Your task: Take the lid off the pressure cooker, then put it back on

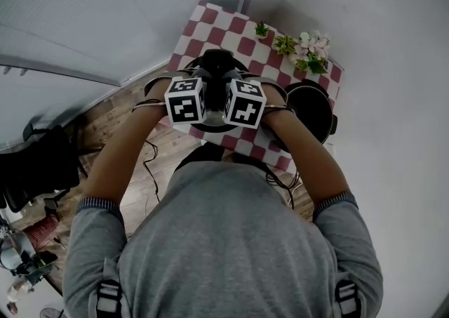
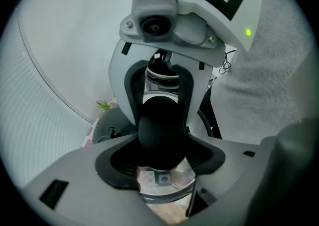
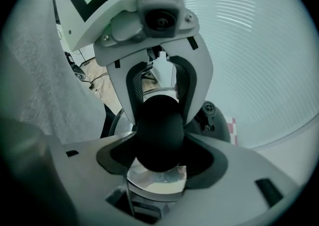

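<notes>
Both grippers meet over the left part of the checked table (image 1: pixel 242 32), facing each other. The left gripper (image 2: pixel 160 156) and the right gripper (image 3: pixel 158 146) are each shut on the round black knob (image 2: pixel 159 130) of the pressure cooker lid. Under the knob the lid's shiny steel top (image 3: pixel 157 182) shows, held in the air. In the head view the marker cubes hide most of the lid (image 1: pixel 216 71). The black cooker pot (image 1: pixel 312 109) stands lidless on the table to the right of the grippers; it also shows as the pot (image 3: pixel 219 120) in the right gripper view.
Small potted plants and flowers (image 1: pixel 305 50) stand at the table's far edge behind the pot. White walls close in on the table at the back and right. Wooden floor (image 1: pixel 112 127) and a dark chair (image 1: pixel 38 162) lie to the left.
</notes>
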Demonstrator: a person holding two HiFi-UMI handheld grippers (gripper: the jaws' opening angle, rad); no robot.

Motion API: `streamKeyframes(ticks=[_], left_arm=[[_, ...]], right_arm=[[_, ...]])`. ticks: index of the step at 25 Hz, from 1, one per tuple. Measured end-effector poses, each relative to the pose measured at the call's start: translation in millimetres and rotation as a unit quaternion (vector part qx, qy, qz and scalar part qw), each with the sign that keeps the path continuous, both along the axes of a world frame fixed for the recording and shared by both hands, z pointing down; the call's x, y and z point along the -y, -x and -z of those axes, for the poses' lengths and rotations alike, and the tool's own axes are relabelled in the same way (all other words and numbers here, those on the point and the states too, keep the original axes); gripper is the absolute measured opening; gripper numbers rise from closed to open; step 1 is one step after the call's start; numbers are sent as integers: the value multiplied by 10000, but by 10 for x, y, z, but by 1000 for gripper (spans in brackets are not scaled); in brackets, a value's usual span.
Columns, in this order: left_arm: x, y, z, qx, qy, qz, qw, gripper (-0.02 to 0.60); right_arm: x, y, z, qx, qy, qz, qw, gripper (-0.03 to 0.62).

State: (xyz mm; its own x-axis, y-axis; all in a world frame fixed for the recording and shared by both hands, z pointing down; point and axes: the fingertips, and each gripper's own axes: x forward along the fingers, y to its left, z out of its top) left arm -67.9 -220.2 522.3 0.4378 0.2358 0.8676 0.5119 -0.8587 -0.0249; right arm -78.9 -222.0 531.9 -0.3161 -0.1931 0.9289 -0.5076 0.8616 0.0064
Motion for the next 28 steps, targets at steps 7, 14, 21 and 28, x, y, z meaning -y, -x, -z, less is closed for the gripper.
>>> streamKeyframes(ticks=[7, 14, 21, 28], left_arm=[[110, 95, -349, 38, 173, 121, 9998, 301], [117, 93, -717, 168, 282, 44, 9995, 301], [182, 102, -1051, 258, 332, -58, 9991, 301], [213, 136, -1381, 395, 356, -182, 9984, 301]], right_arm=[[130, 105, -339, -94, 174, 62, 9998, 290], [142, 103, -695, -75, 347, -30, 9994, 290], [209, 111, -1030, -76, 439, -160, 9989, 290], [238, 138, -1359, -67, 541, -303, 9981, 290]])
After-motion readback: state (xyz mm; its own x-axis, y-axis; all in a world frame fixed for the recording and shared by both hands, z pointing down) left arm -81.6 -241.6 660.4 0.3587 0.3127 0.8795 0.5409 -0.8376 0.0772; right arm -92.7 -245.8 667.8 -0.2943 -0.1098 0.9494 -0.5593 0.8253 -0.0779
